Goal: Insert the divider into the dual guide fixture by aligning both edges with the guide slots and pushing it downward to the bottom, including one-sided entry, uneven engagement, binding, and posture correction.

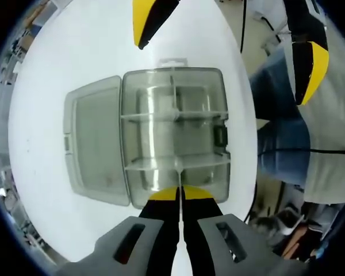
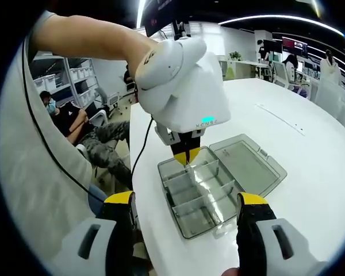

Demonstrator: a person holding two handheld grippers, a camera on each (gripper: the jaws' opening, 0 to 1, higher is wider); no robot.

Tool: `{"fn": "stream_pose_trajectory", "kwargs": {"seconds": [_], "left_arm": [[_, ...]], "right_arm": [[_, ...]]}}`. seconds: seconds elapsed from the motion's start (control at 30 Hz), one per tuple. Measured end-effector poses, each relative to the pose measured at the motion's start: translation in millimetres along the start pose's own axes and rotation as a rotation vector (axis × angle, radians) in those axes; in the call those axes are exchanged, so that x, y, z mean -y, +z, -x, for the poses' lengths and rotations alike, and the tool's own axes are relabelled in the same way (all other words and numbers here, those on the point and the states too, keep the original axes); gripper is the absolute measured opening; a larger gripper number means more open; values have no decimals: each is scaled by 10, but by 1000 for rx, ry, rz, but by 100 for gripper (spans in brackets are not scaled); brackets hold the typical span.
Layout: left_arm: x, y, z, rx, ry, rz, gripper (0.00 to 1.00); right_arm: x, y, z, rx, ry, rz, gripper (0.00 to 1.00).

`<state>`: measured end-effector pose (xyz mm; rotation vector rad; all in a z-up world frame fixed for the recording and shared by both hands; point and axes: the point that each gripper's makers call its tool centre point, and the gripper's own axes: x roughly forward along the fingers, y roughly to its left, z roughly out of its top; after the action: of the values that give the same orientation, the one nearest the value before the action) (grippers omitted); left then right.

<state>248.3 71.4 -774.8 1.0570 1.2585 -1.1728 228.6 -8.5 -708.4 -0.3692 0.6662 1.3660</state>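
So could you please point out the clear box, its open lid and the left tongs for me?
clear box (image 1: pixel 210 178), left gripper view, near right wall.
open lid (image 1: pixel 95 146), left gripper view, middle of the flat panel.
left tongs (image 1: pixel 180 195), left gripper view, between the yellow tips.

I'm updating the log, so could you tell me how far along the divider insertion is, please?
Done: the clear box lies open on the table, two cross dividers seated. In hand: the left tongs, shut, hold a thin divider at the near wall. Left: pushing it fully down. The right tongs wait open.
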Motion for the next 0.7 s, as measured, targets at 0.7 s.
{"fn": "stream_pose_trajectory", "kwargs": {"seconds": [0.7], "left_arm": [[-4,-3,-31,-8,2,14,0]], "right_arm": [[36,1,90,1,-13,6,70]]}}
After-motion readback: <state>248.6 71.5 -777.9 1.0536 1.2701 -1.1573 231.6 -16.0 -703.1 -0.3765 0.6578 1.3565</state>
